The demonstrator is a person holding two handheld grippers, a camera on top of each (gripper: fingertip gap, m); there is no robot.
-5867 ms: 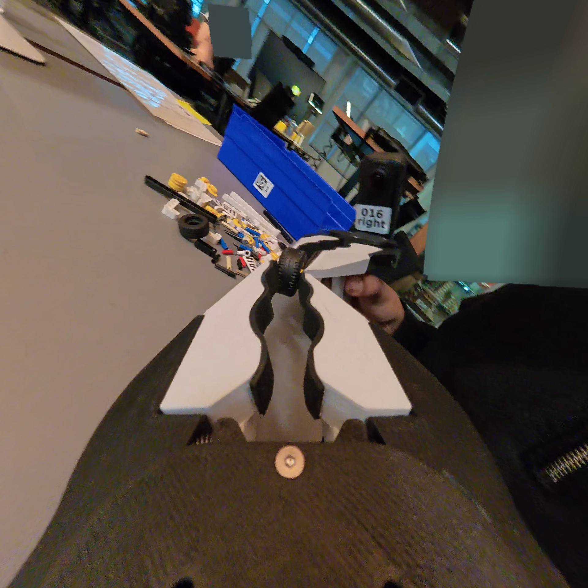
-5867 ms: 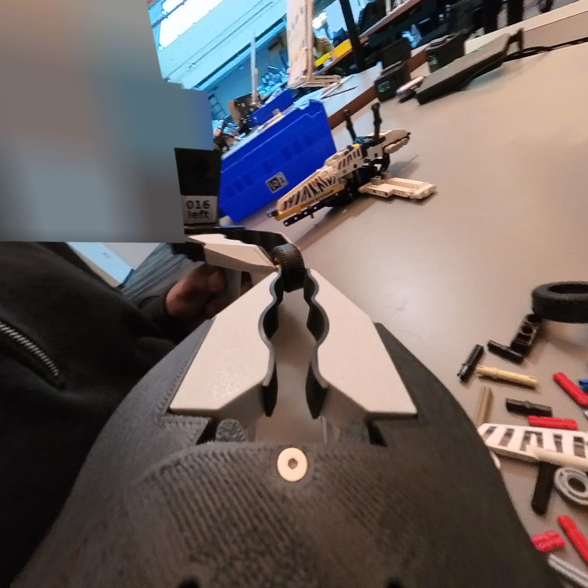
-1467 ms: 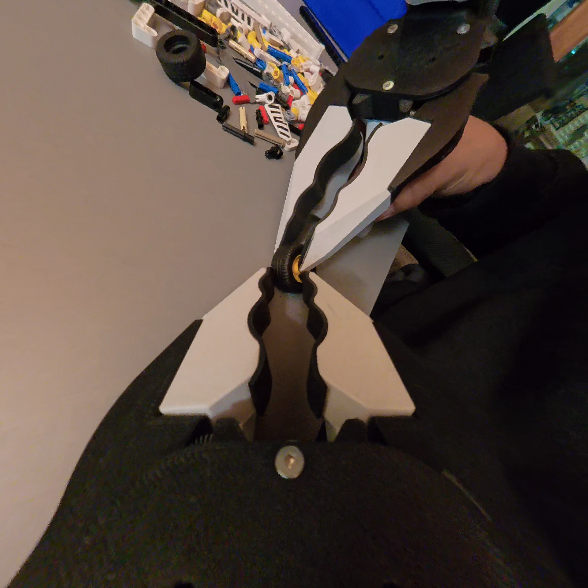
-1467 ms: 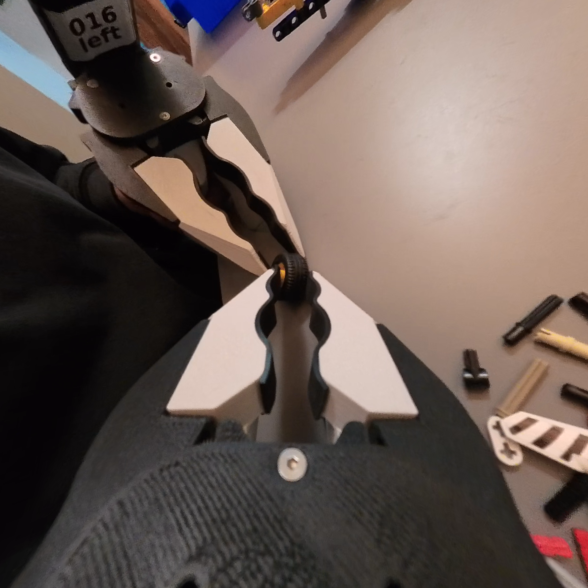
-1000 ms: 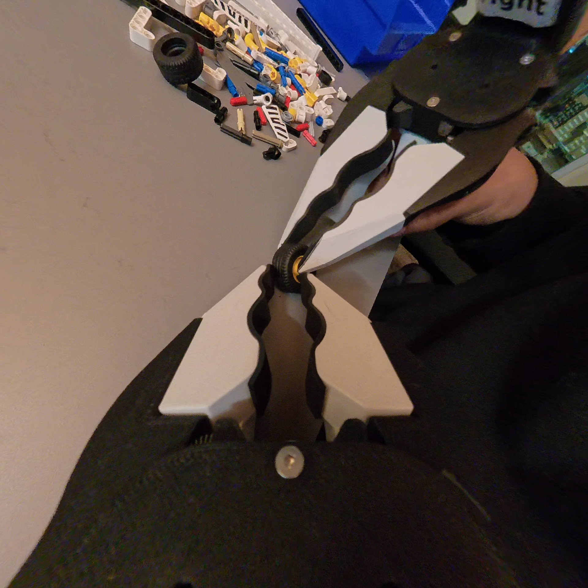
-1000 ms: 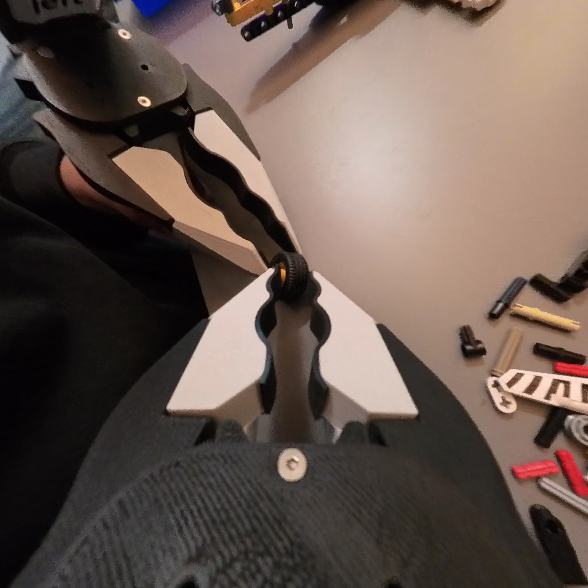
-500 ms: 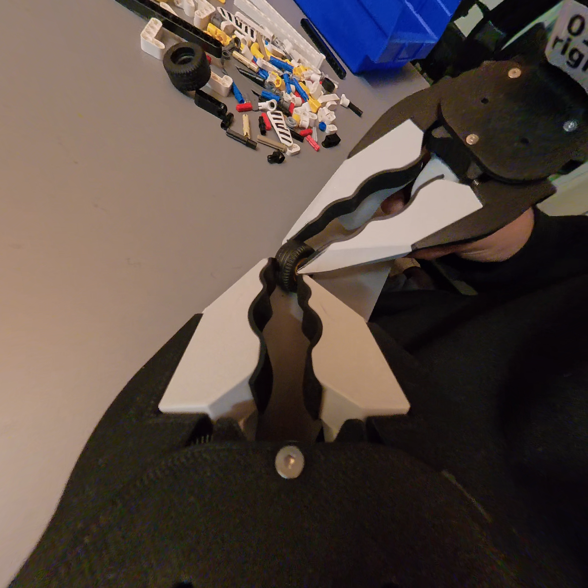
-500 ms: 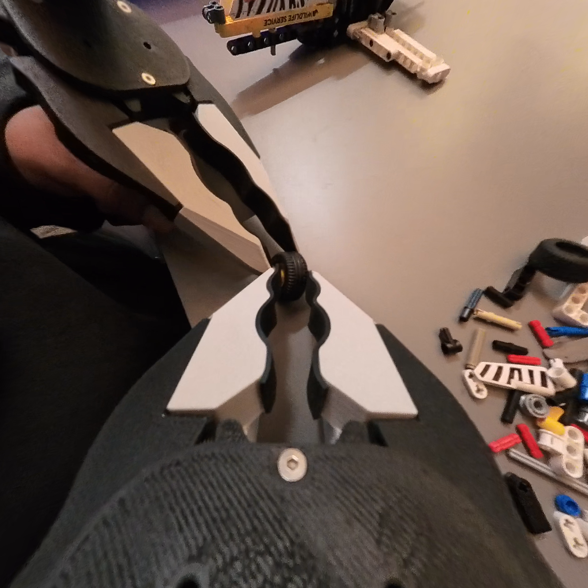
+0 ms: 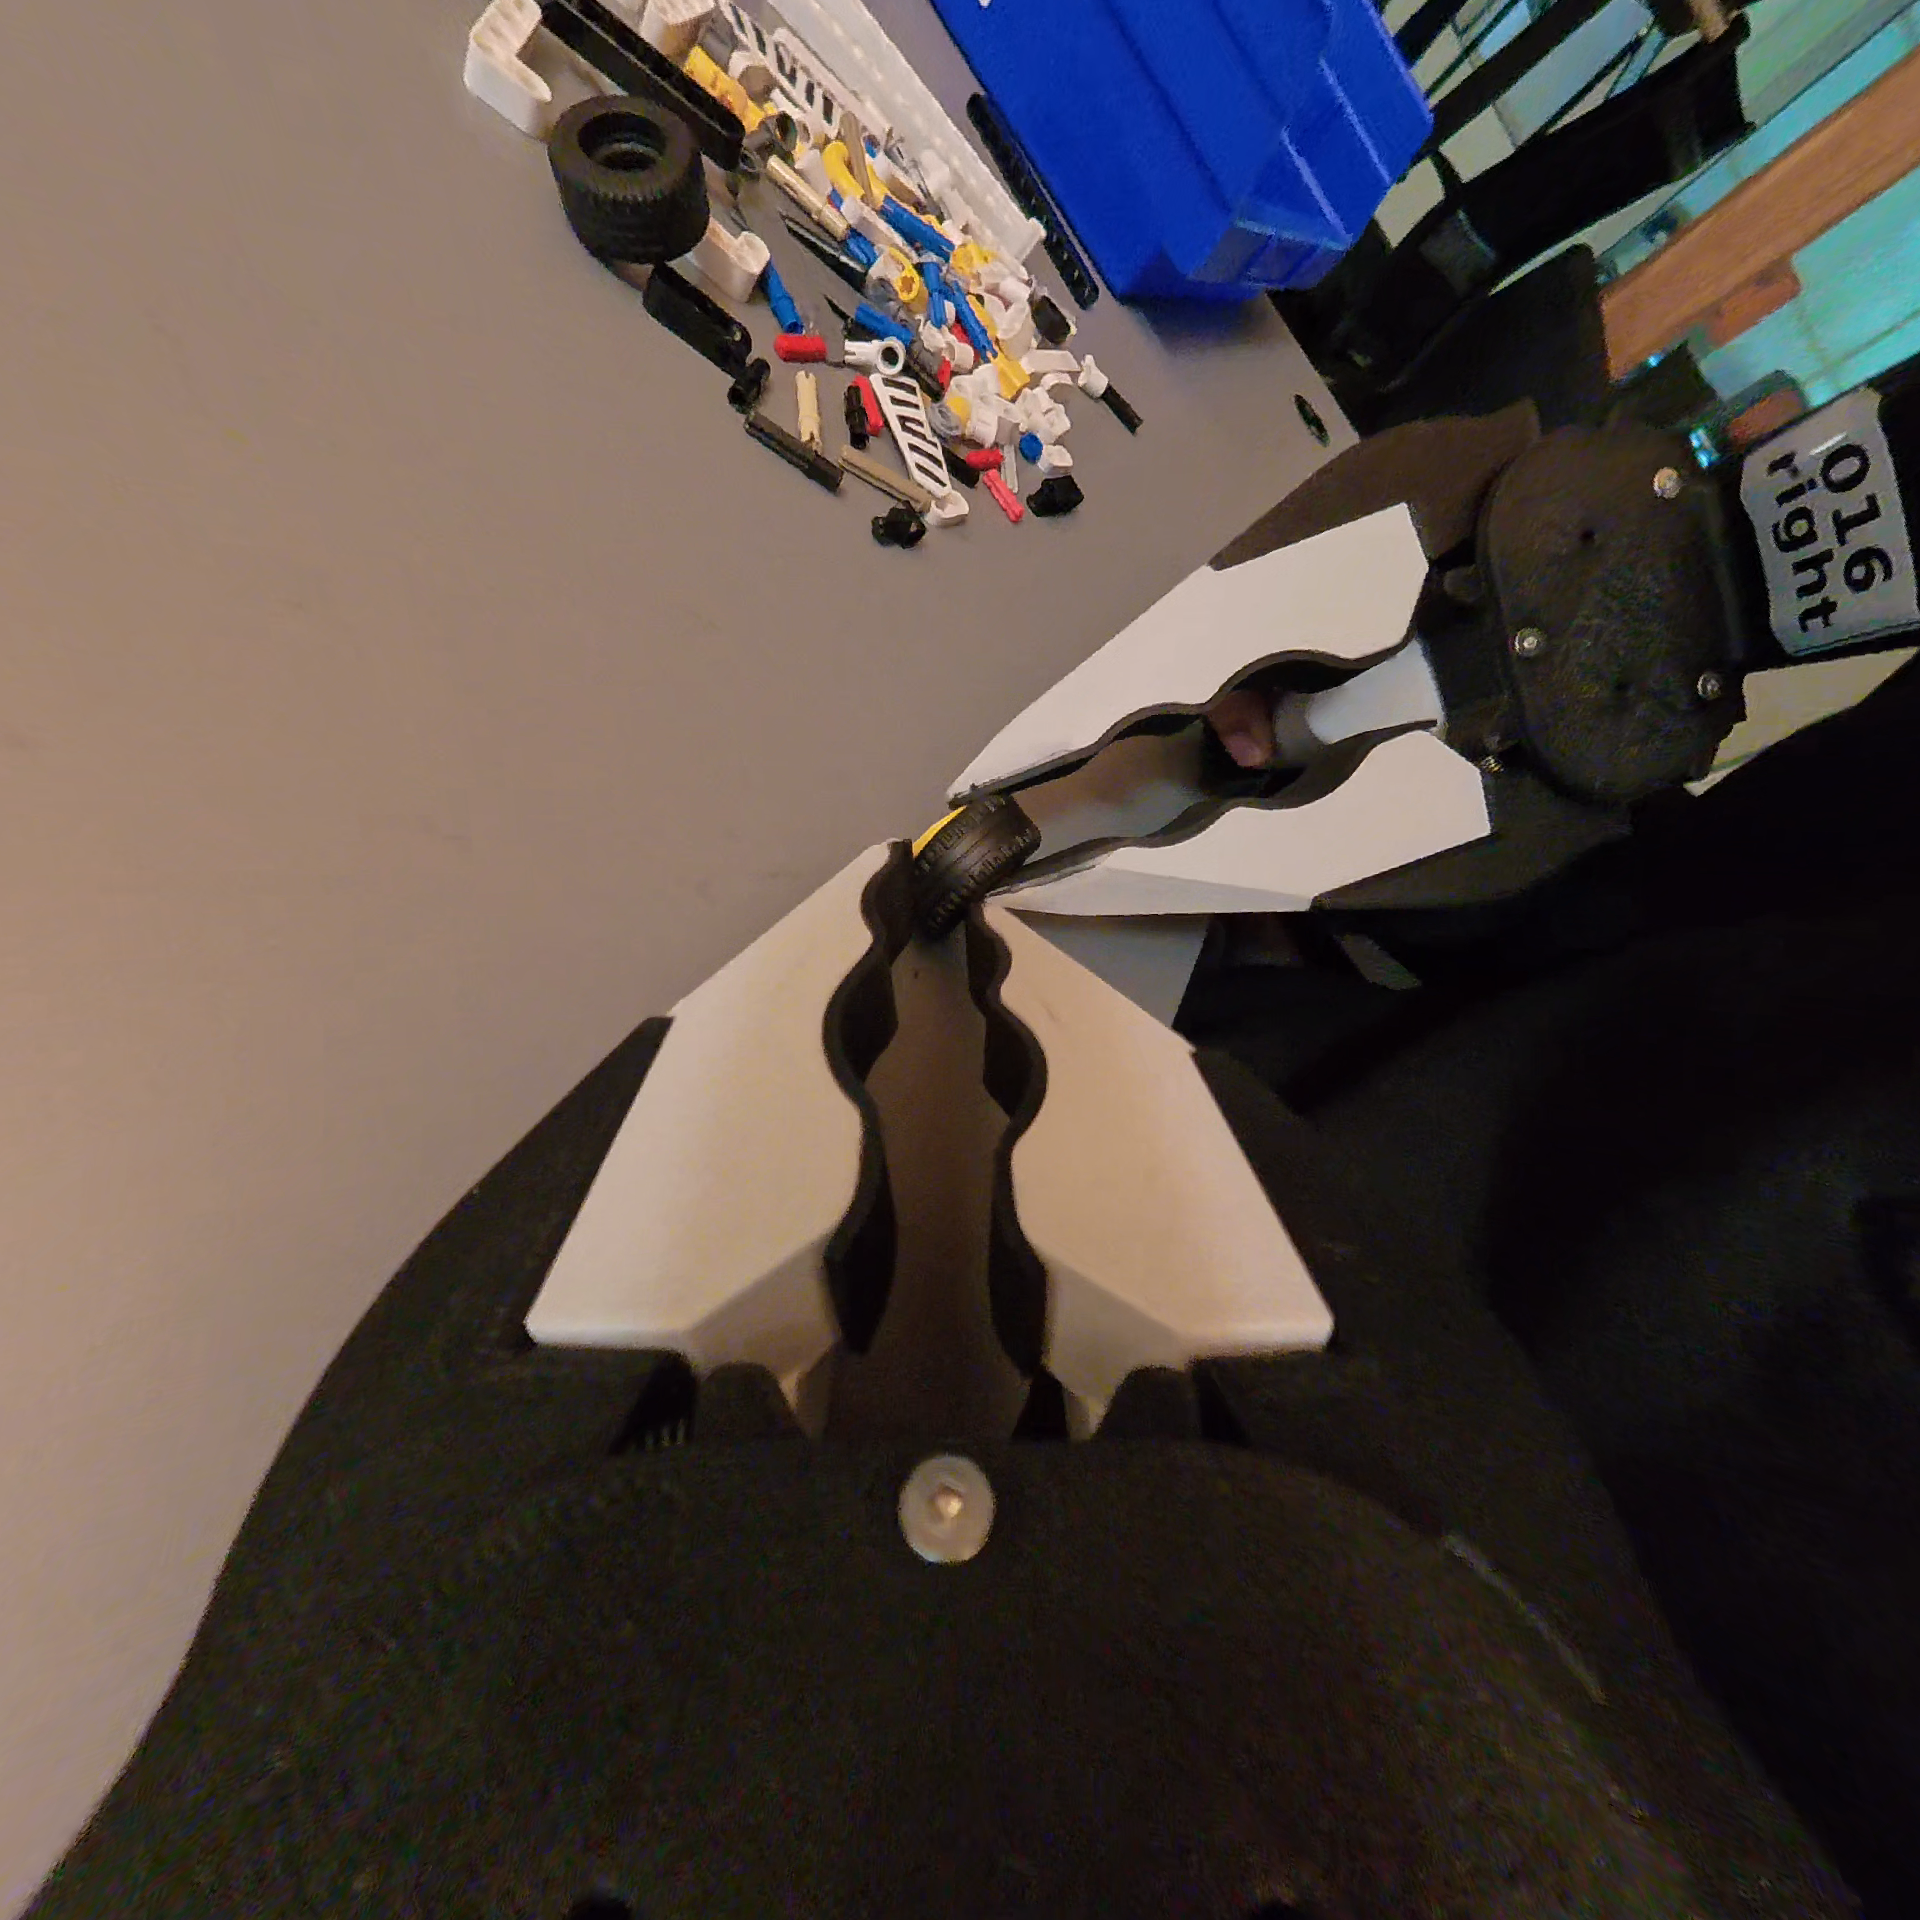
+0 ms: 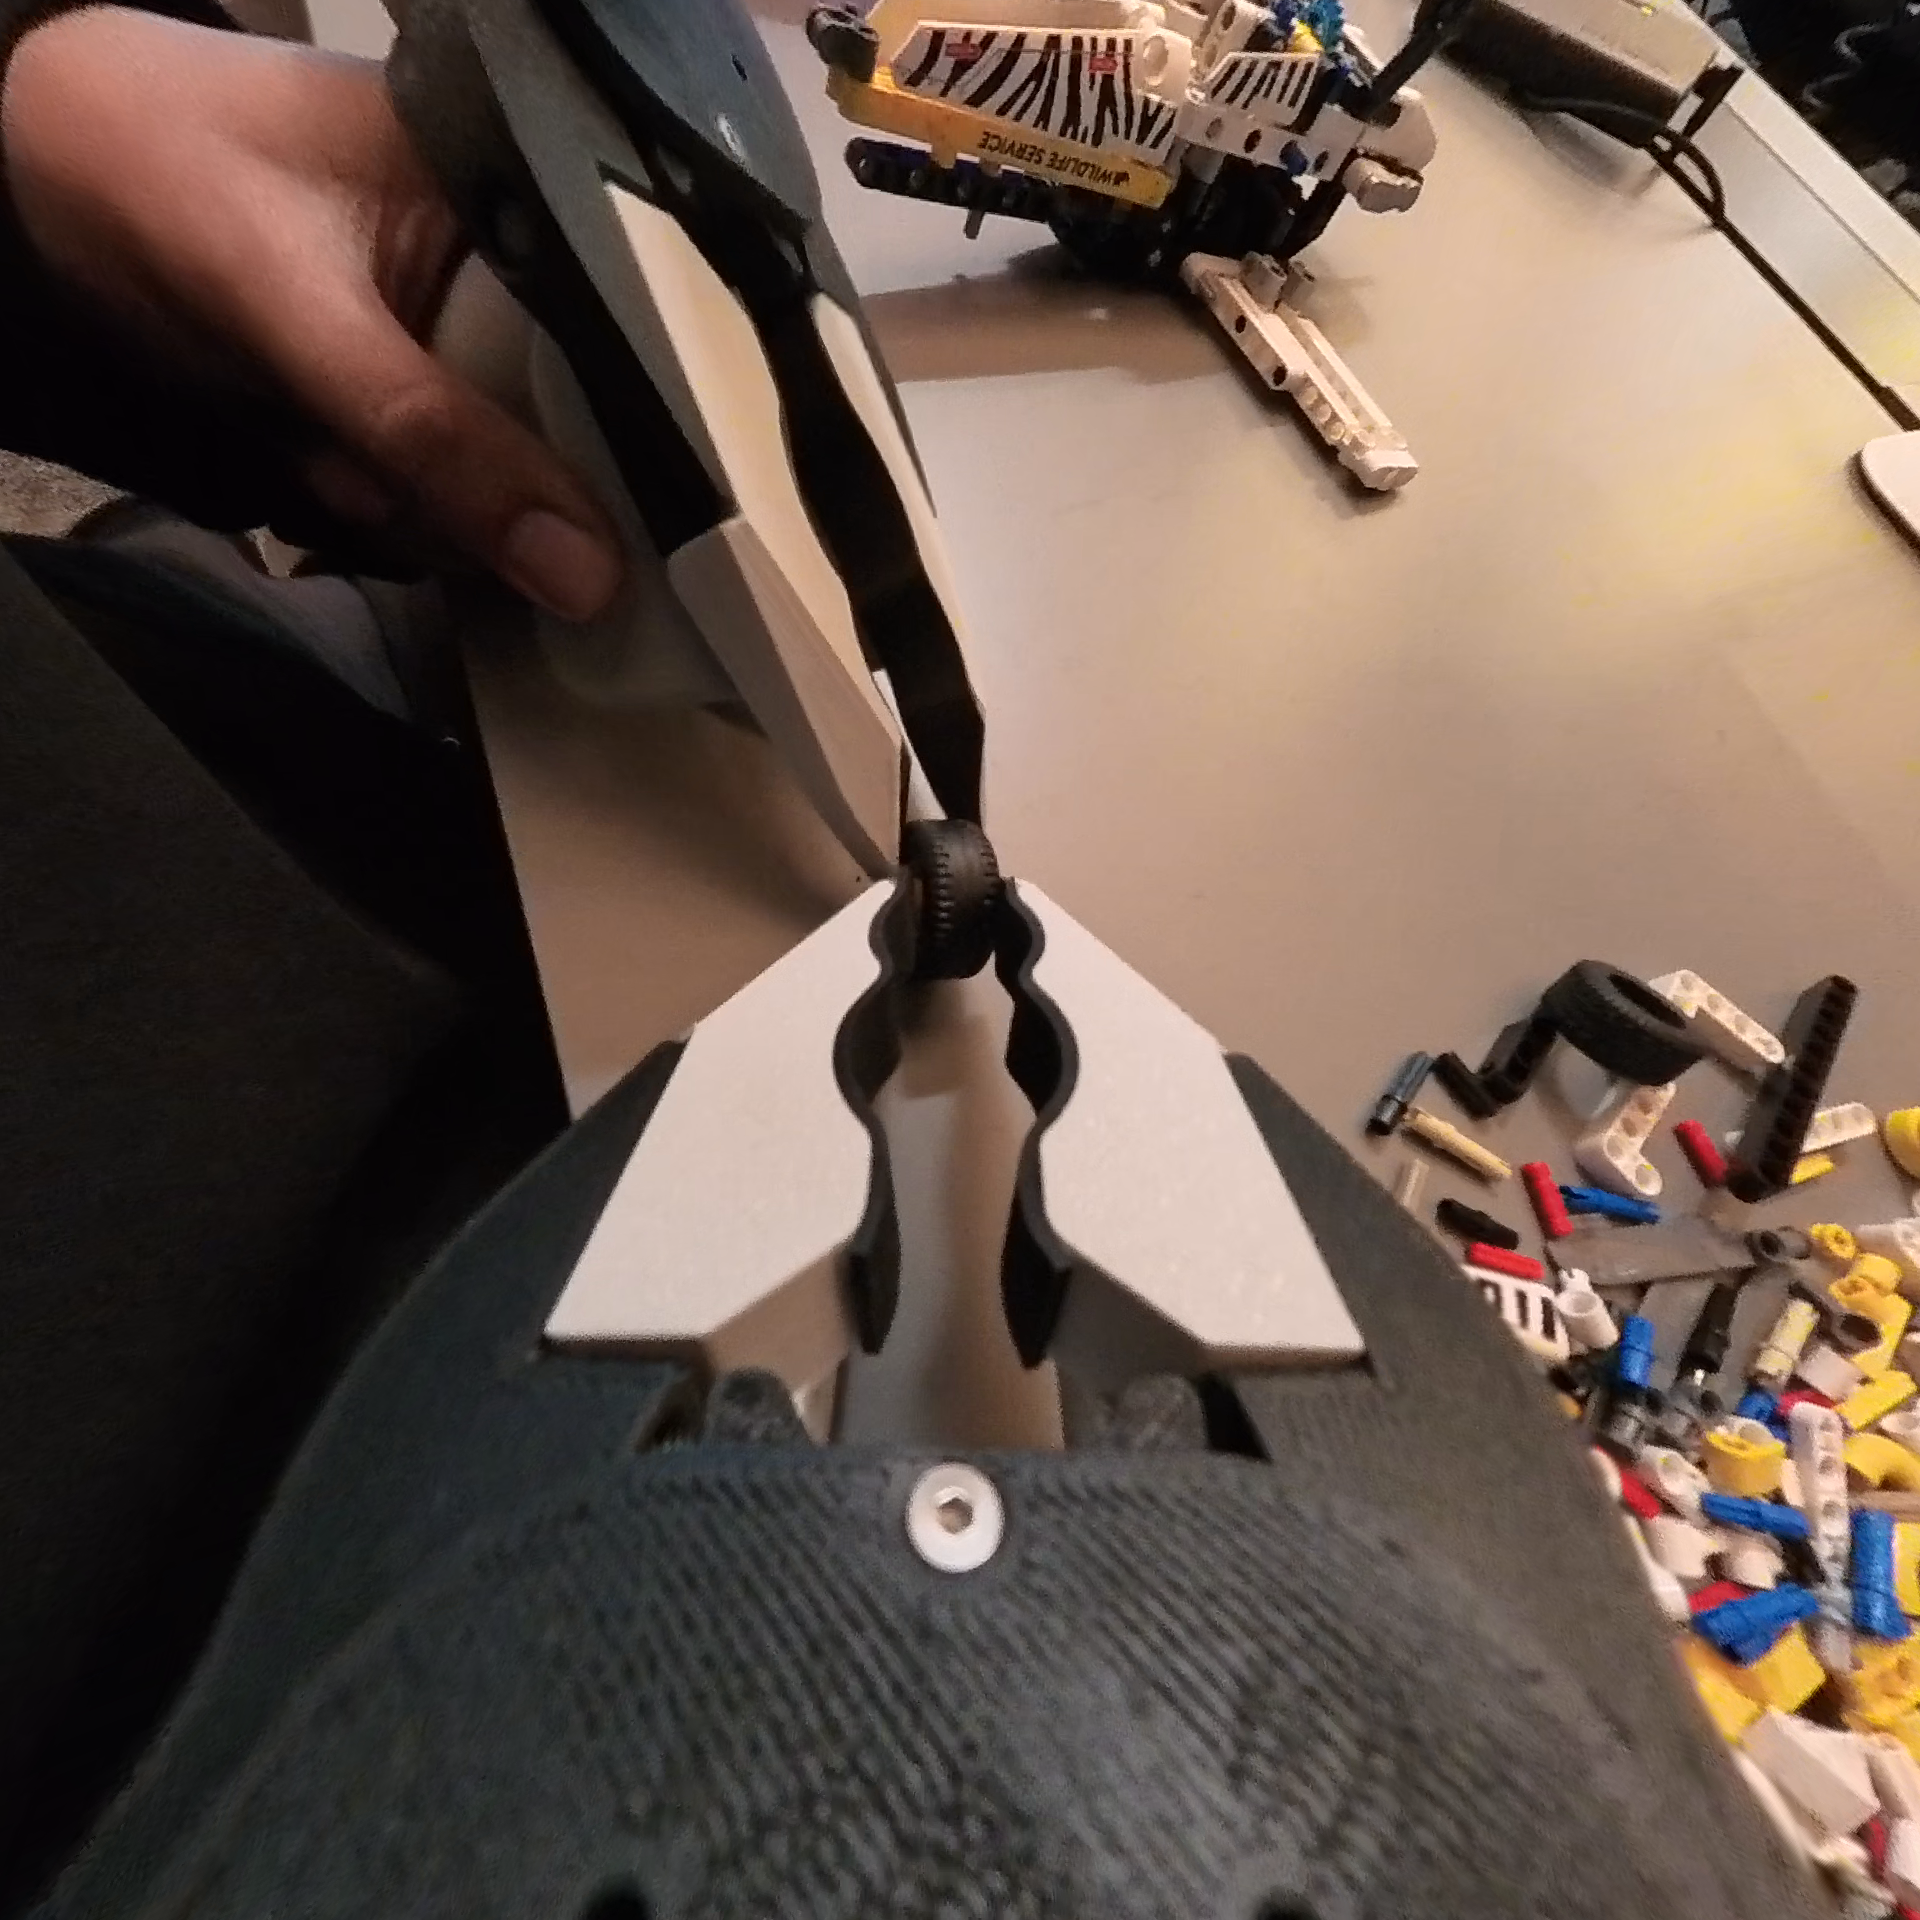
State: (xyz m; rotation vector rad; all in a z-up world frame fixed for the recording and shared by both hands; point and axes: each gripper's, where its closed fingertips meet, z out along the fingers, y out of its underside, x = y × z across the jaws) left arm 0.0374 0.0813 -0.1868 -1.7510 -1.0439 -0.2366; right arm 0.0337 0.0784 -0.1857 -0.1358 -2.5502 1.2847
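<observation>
Small black rubber tyre with a yellow hub (image 9: pixel 982 847) held up off the grey desk (image 9: pixel 312 727), just by its near edge. Right gripper (image 10: pixel 951 914) narrowly open around the tread, both pads pressing. Left gripper (image 9: pixel 935 904) drawn almost closed, tips nipping only the tyre's edge.

Likely trouble: such a thin bite slipping off the rubber, or opposed pulls twisting the tyre out of both grips. Once loose, apt to roll over the desk edge onto the dark clothing below.

Open bare desk to the left and far side. Crowded on the far right with scattered small plastic building parts (image 9: pixel 914 312), a larger black tyre (image 9: pixel 629 187) and a blue plastic bin (image 9: pixel 1174 135). Zebra-striped toy model (image 10: pixel 1091 114) well apart at the far end.
</observation>
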